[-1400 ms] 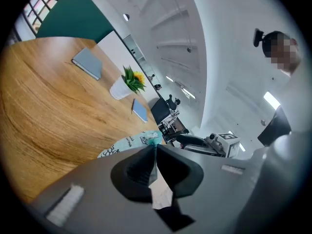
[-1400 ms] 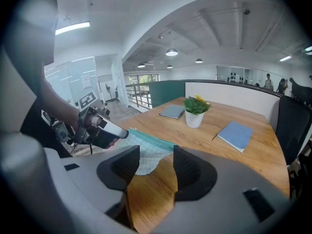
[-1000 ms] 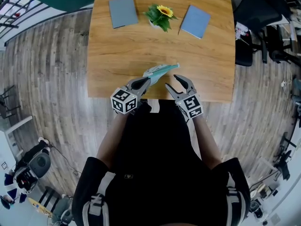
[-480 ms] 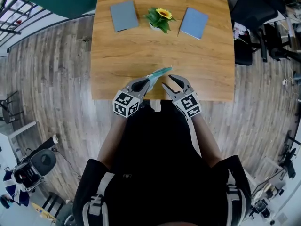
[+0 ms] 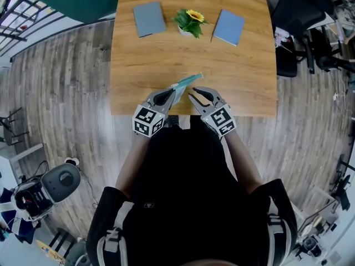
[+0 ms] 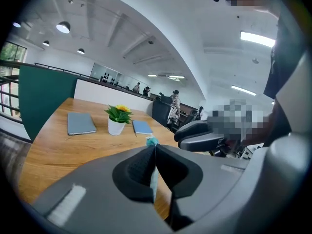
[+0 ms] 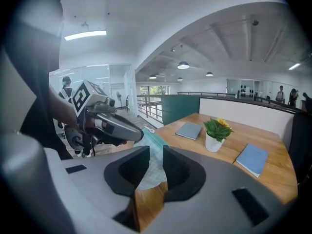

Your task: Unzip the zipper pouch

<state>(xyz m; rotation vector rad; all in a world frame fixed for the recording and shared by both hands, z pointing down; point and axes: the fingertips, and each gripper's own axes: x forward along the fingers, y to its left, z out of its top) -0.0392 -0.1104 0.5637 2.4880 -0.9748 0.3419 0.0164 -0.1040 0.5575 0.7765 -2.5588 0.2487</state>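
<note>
A teal zipper pouch is held just above the front edge of the wooden table, slanting up to the right. My left gripper is shut on its near left end; in the left gripper view the pouch pokes out past the left gripper and its pressed pads. My right gripper sits close beside it on the right. Its jaws are closing with the pouch between them, and a gap still shows at the right gripper. The left gripper appears in that view too.
At the far side of the table lie two blue-grey notebooks with a potted sunflower between them. A black office chair stands off the table's right side. The person's body is right against the table's front edge.
My right gripper has moved left up to the pouch and its jaws have narrowed around it. The left gripper keeps its hold and has barely shifted.
</note>
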